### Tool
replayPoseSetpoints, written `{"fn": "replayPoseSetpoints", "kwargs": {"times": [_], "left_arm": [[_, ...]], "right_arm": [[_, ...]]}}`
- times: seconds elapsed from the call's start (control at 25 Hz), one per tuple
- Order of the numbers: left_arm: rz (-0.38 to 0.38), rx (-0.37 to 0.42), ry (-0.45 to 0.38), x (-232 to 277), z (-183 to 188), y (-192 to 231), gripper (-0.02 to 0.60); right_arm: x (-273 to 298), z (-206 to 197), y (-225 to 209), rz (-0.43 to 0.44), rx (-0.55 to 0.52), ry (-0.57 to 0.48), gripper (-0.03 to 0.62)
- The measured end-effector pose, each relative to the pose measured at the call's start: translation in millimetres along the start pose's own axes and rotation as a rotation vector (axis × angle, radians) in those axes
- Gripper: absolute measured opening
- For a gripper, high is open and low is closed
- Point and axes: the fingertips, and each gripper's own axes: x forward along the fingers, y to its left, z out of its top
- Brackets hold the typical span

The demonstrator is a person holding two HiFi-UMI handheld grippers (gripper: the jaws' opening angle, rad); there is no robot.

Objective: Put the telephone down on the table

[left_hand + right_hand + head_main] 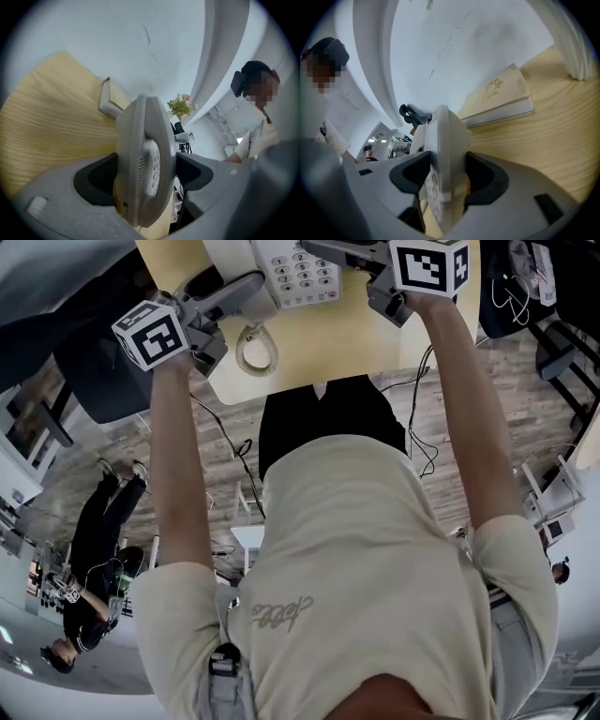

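A grey-white desk telephone (pixel 298 276) with a keypad is held over the yellow wooden table (pixel 328 338) at the top of the head view. My left gripper (pixel 246 289) is shut on its left side, where the handset (pixel 140 164) fills the jaws in the left gripper view. Clamped on the phone's right edge (pixel 443 168) is my right gripper (pixel 349 251), shut. The coiled cord (pixel 255 350) hangs down over the table. Whether the phone touches the table cannot be told.
A cream book (pixel 499 98) lies on the table beyond the phone, also seen as the book (pixel 110 98) from the left. A flower bunch (pixel 181 106) stands further off. A white pillar (pixel 572 42) rises at the table's right. Cables (pixel 422 442) trail on the floor.
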Motion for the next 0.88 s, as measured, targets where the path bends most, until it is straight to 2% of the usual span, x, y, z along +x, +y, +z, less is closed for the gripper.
{"fn": "replayPoseSetpoints", "kwargs": {"times": [0.2,0.56,0.72,0.88], "left_arm": [[0.006,-0.017,0.011,7.6,2.8,11.8,0.374],[0.039,-0.113,-0.014,13.8,2.8,24.1,0.376],[0.057,-0.169,-0.032,14.1,4.4,30.5,0.377],[0.080,-0.202,-0.034,14.3,4.8,33.3,0.377]], "right_arm": [[7.0,2.4,-13.3,-0.019,0.011,0.012,0.236],[14.1,-0.1,-28.6,-0.057,0.052,-0.002,0.238],[17.7,0.0,-34.3,-0.091,0.083,-0.010,0.238],[17.1,0.0,-37.0,-0.143,0.051,0.015,0.241]]}}
